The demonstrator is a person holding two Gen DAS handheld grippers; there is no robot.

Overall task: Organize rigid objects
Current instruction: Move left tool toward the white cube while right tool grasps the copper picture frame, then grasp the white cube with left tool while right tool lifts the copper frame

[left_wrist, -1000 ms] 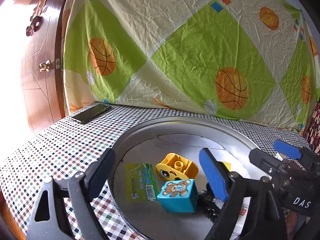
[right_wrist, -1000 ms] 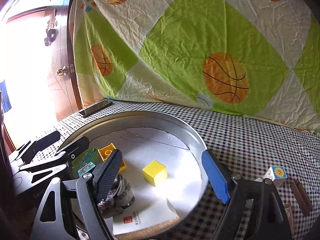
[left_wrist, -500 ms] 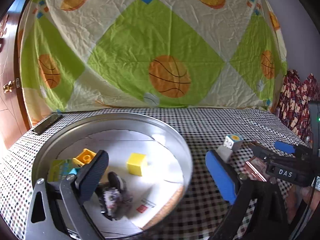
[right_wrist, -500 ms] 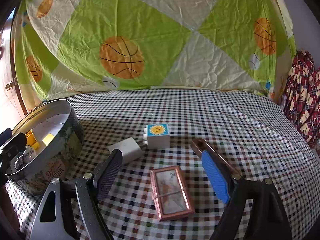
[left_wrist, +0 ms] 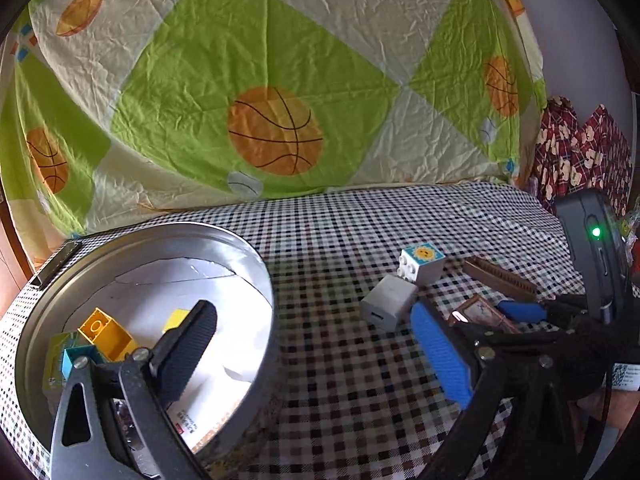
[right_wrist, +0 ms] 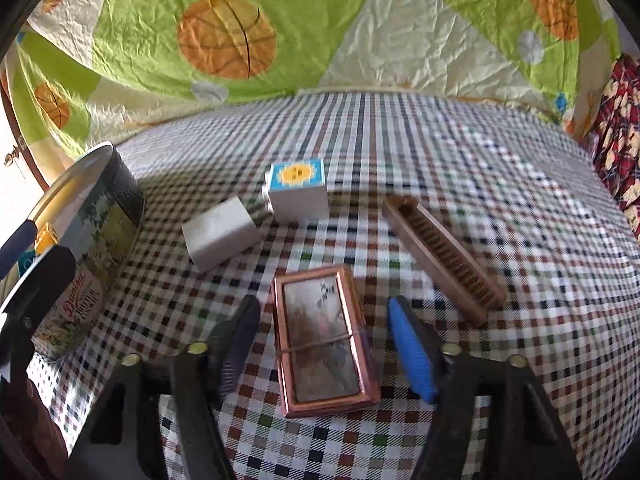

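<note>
The right tool, jaws just closing astride the copper-framed case but not yet touching, needed squarer centring on its long sides; the left tool hung wide, empty.

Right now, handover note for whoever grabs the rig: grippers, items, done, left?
Left hand-held gripper: open, empty, by the cookie tin.
Right hand-held gripper: jaws just been closing, straddling the copper case, pads not yet pressing.
Done: yellow block and small pieces are in the tin.
Left on the checked cloth: copper case, white adapter, sun cube, brown comb.
</note>
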